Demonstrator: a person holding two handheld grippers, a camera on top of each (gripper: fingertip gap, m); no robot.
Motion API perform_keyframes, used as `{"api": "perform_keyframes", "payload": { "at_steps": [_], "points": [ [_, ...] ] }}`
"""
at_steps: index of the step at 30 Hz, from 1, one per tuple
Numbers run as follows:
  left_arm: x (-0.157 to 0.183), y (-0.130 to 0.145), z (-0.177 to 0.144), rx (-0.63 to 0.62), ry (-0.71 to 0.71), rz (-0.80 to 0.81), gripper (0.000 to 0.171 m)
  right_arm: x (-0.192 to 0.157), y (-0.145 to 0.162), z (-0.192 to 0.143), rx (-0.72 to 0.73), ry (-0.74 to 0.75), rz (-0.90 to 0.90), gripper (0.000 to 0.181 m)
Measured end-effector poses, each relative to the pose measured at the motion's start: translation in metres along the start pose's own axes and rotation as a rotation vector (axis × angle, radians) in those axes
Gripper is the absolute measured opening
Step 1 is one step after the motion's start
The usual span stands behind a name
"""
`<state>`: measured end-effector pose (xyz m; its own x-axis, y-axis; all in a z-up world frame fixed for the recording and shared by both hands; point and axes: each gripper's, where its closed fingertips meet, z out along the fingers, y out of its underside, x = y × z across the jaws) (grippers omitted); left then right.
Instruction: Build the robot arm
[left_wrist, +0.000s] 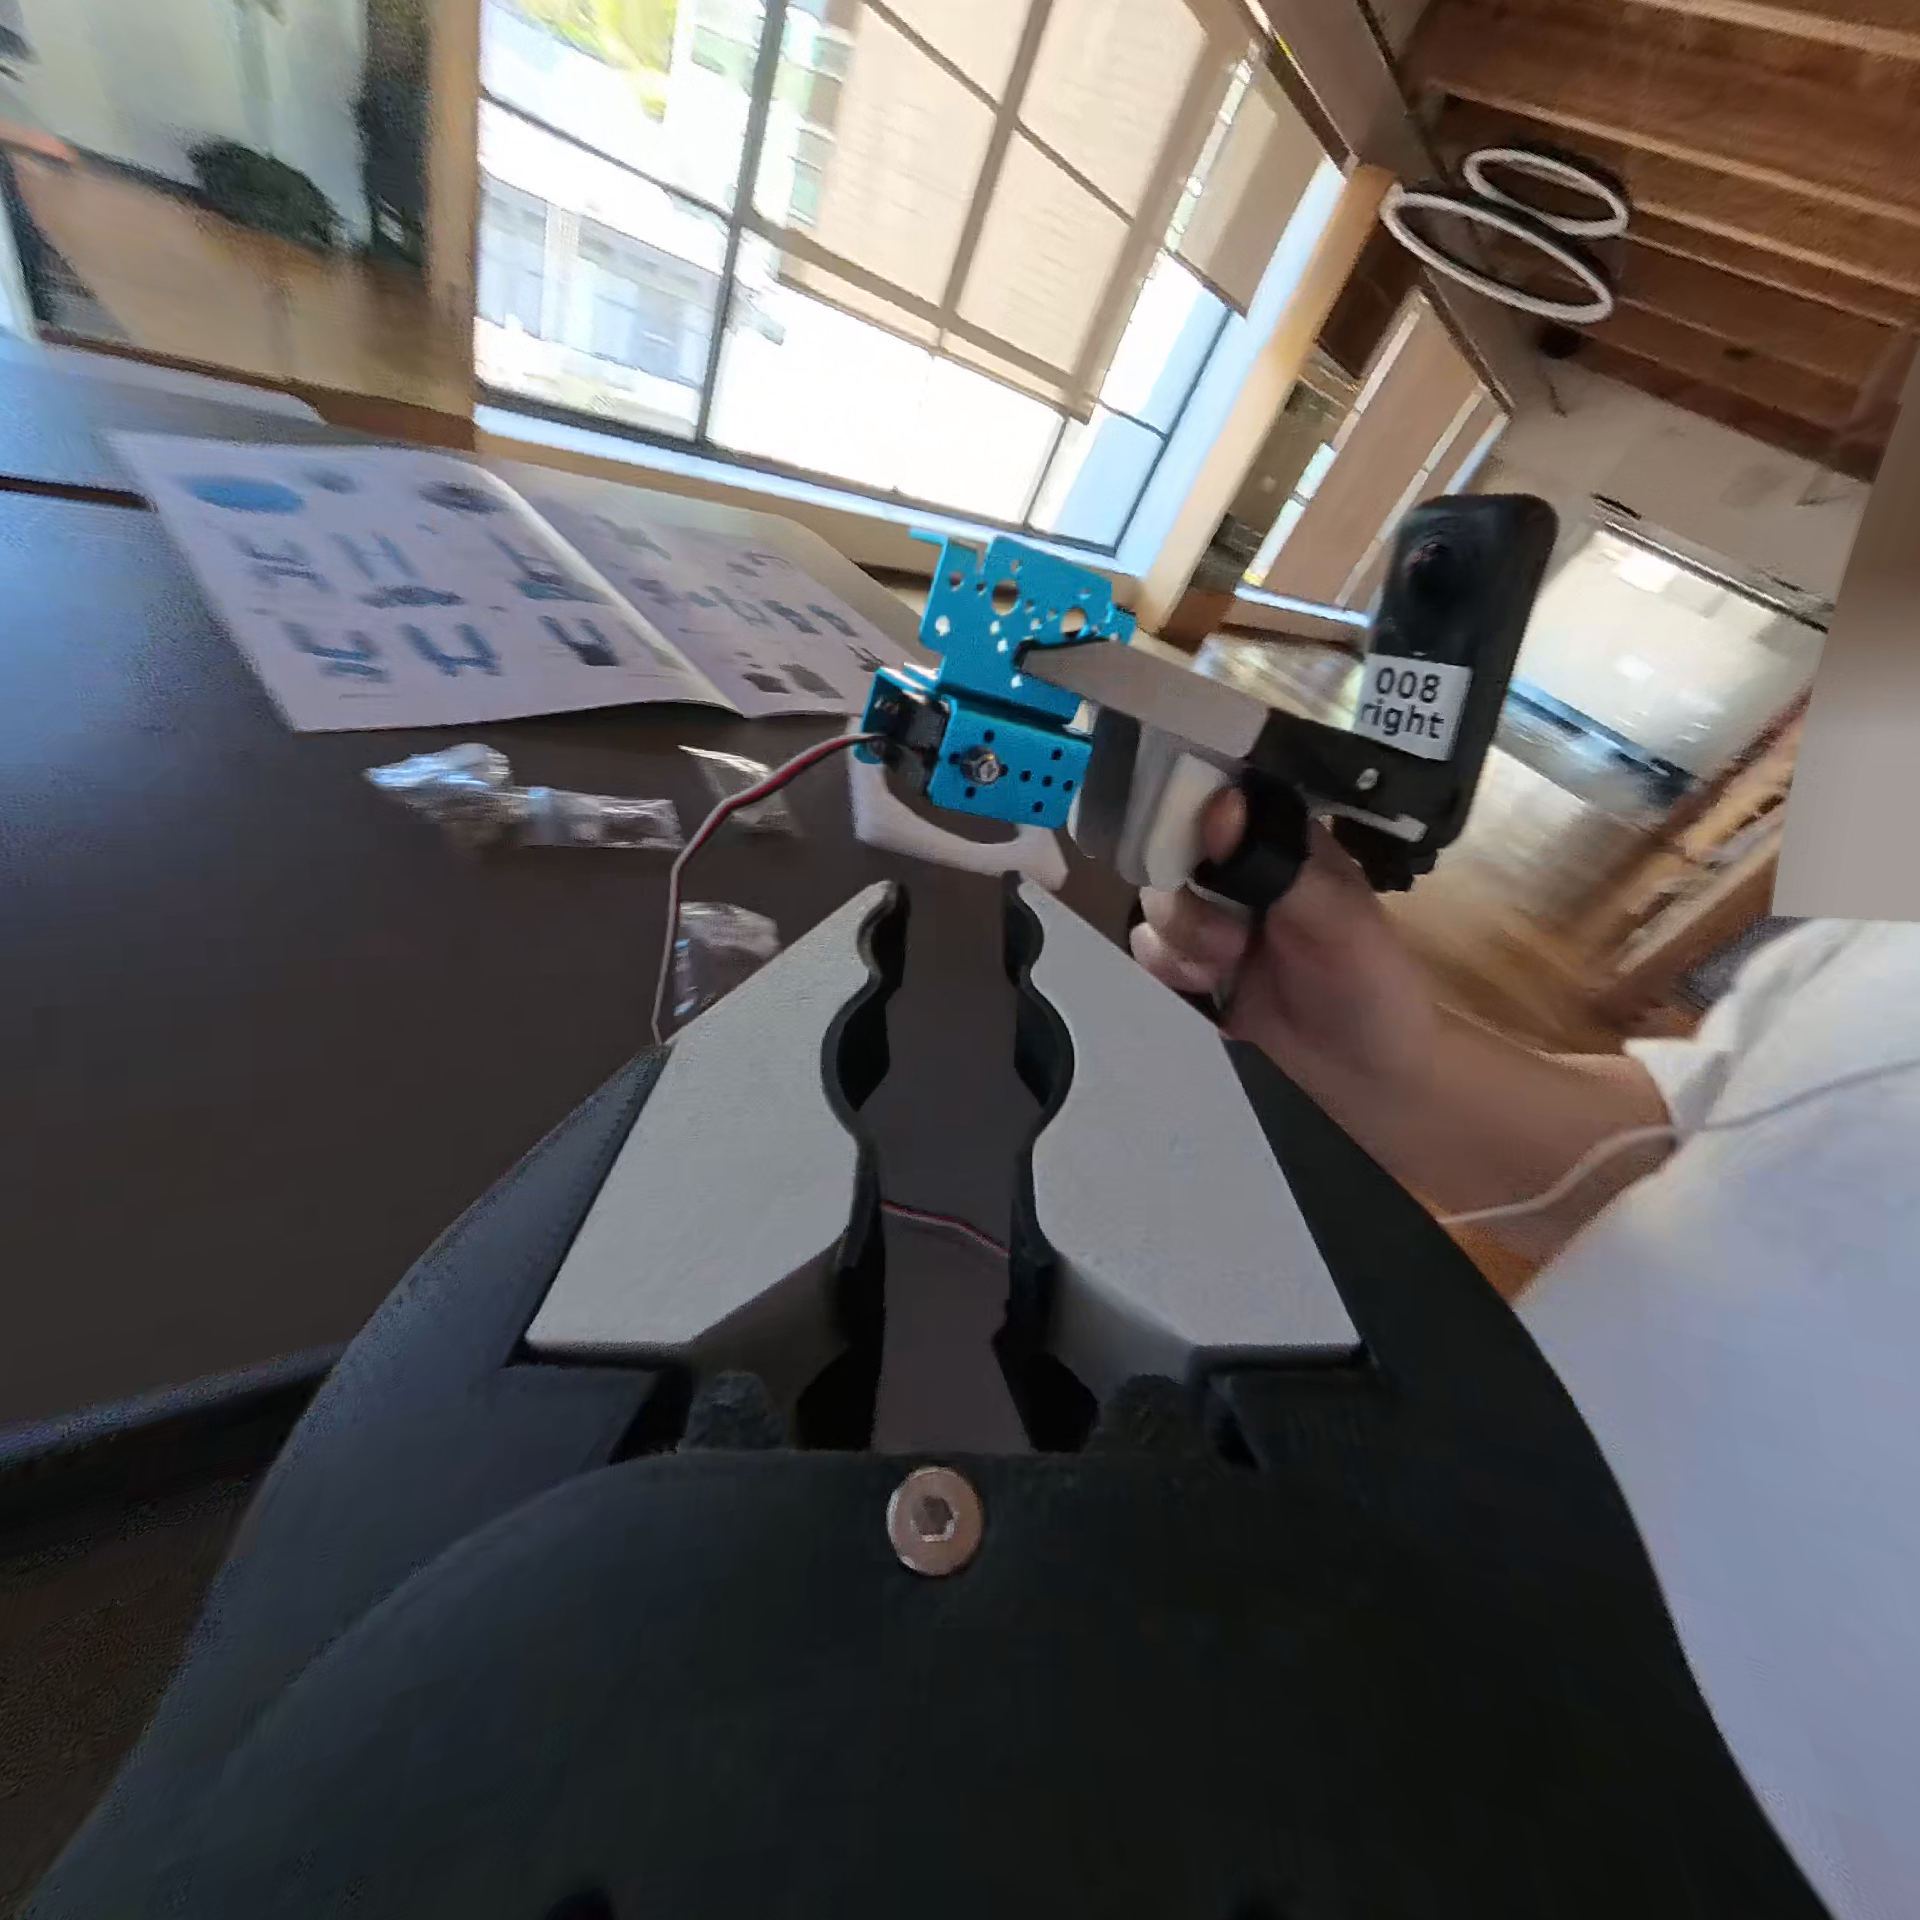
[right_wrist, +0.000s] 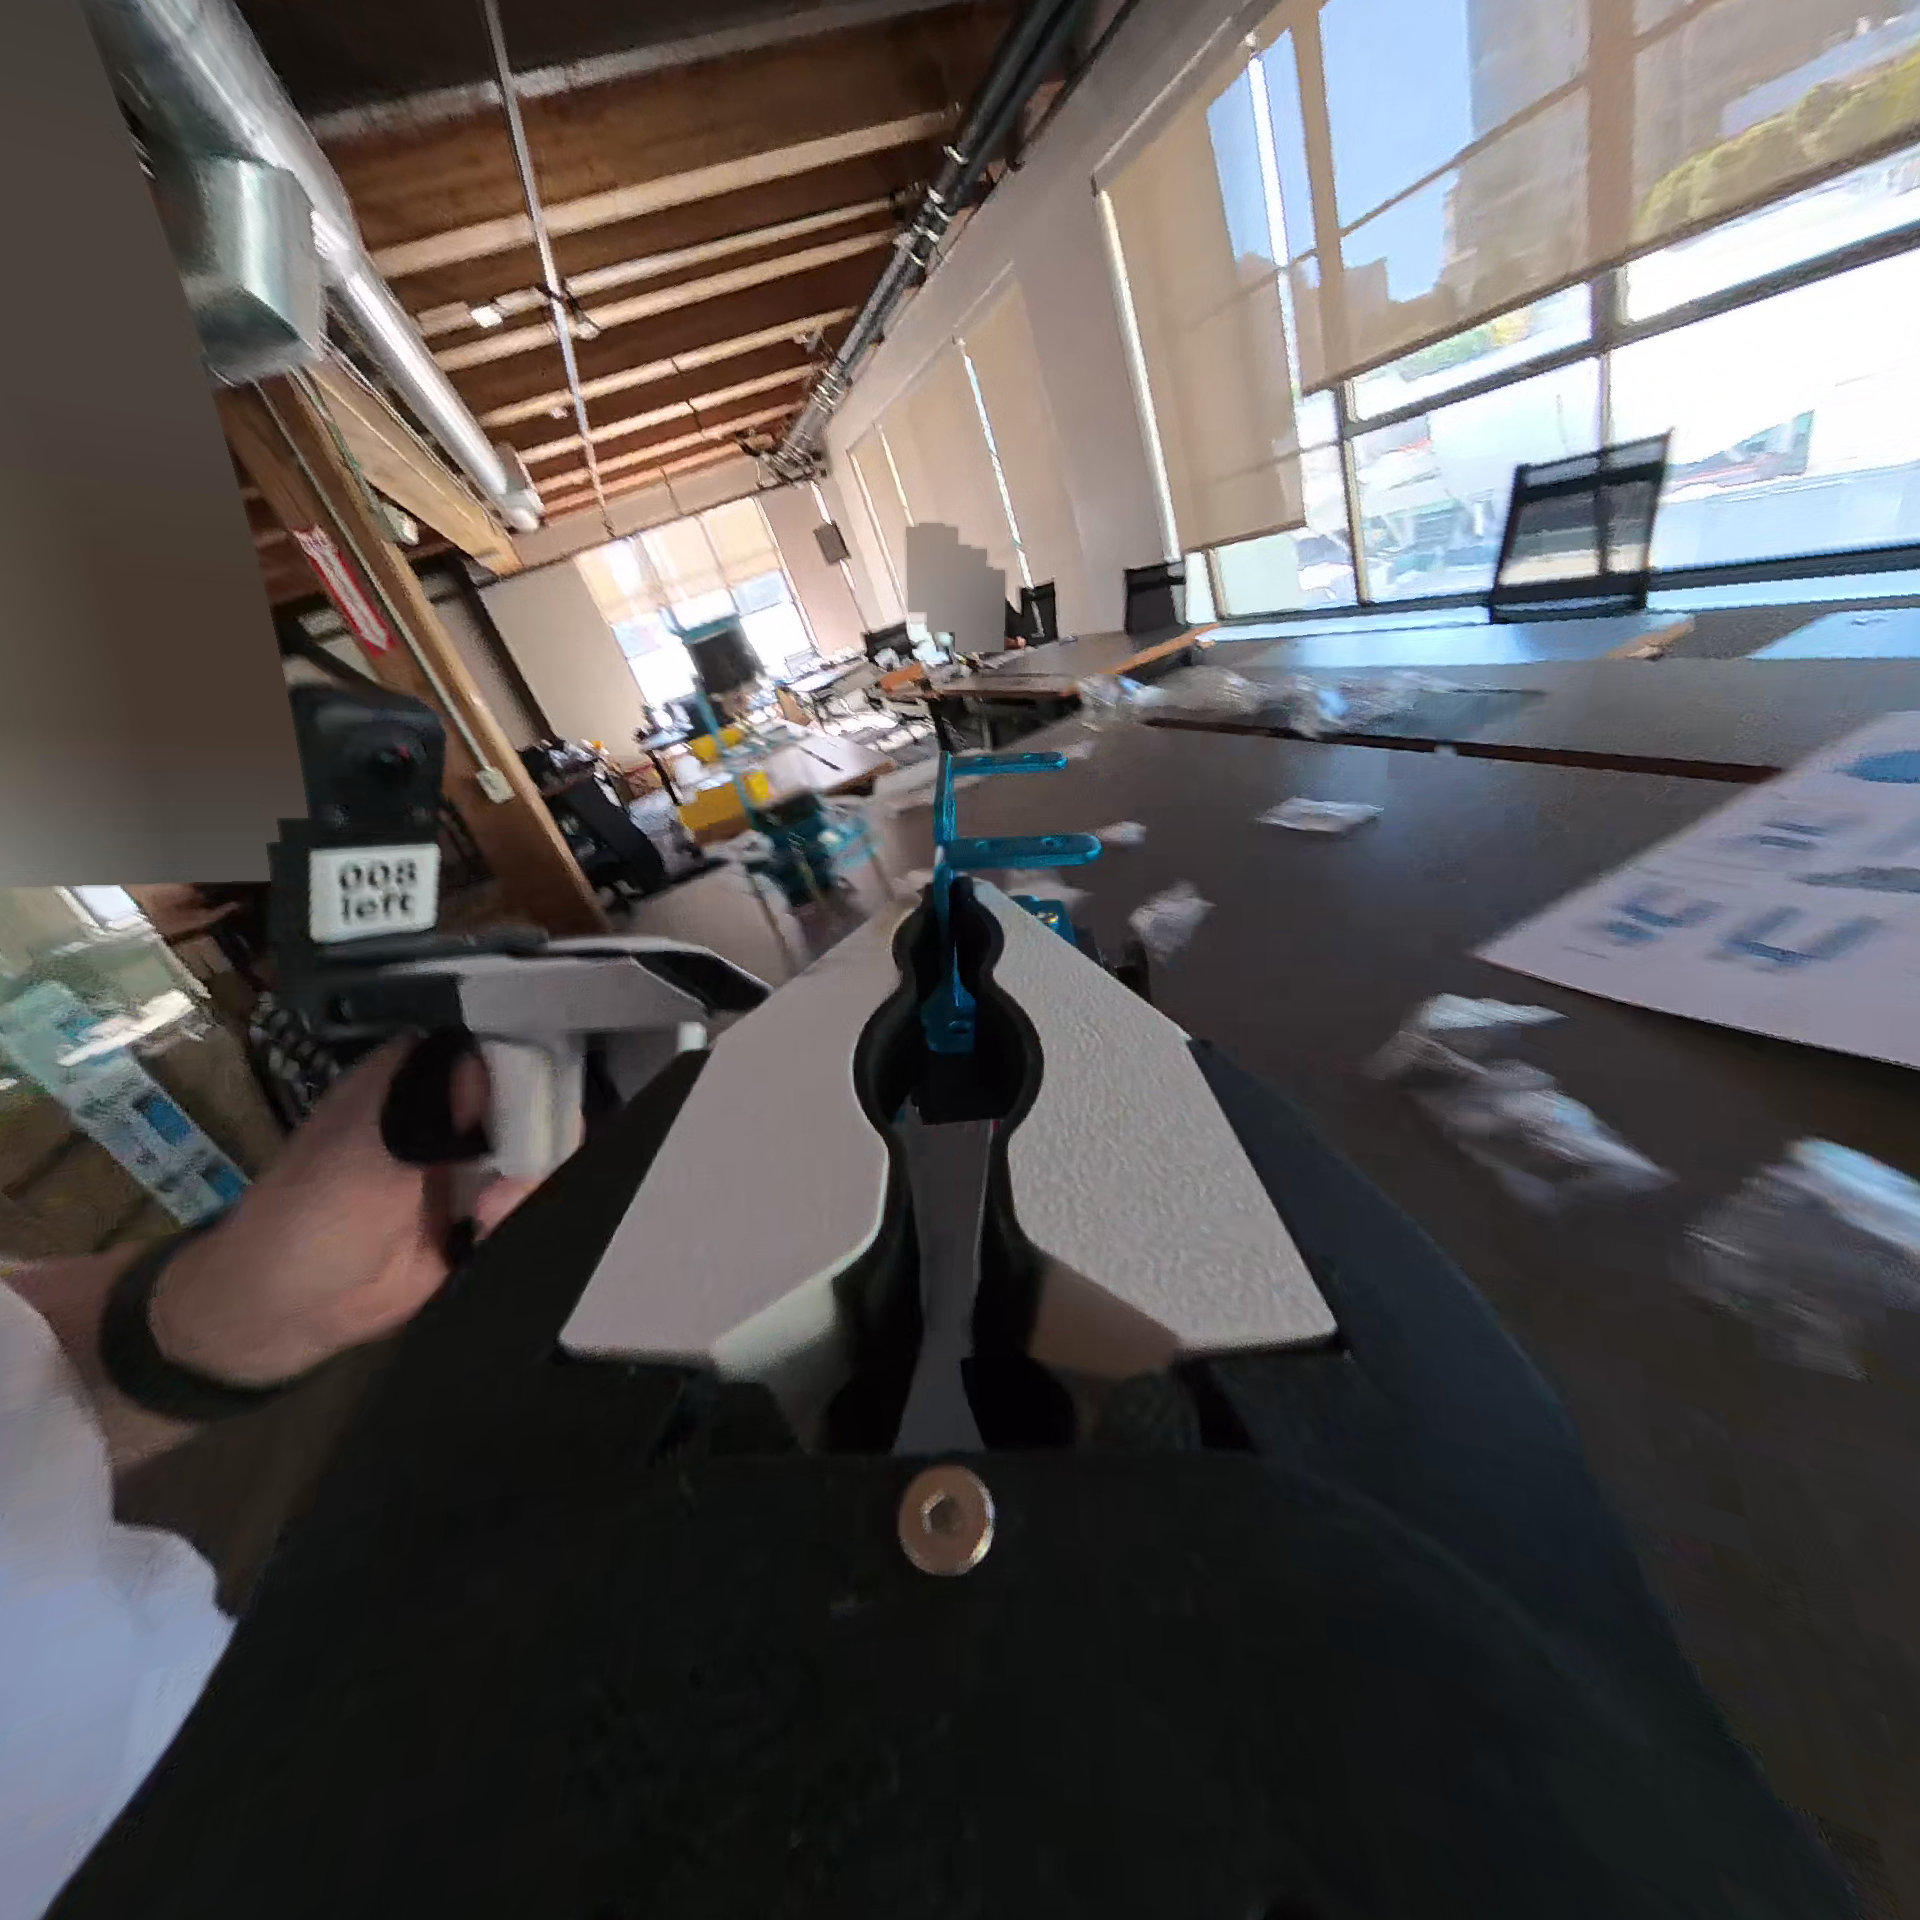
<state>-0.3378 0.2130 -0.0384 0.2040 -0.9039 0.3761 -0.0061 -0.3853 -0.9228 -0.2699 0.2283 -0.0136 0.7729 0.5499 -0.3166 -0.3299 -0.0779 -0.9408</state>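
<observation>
While right tool (right_wrist: 951, 914) clamps blue bracket (left_wrist: 1003, 665), bags (left_wrist: 520, 795) nearby.

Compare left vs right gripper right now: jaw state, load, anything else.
Left gripper has its jaws apart with nothing between them; right gripper is closed on the blue metal bracket assembly. Left gripper points at that assembly from close by; right gripper holds it up above the dark table, its wire hanging down. Shared: both have white fingers on black bodies, and a hand holds each.
</observation>
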Motion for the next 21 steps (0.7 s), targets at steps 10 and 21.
{"api": "perform_keyframes", "payload": {
  "at_steps": [10, 21],
  "points": [
    [-0.028, -0.007, -0.241, 0.063, 0.039, -0.025, 0.015, -0.218, 0.047, 0.146, 0.158, 0.047, -0.110, 0.001],
    [-0.127, -0.026, -0.410, 0.179, -0.170, -0.123, 0.019, -0.281, 0.057, 0.162, 0.129, 0.219, -0.169, 0.001]
  ]
}}
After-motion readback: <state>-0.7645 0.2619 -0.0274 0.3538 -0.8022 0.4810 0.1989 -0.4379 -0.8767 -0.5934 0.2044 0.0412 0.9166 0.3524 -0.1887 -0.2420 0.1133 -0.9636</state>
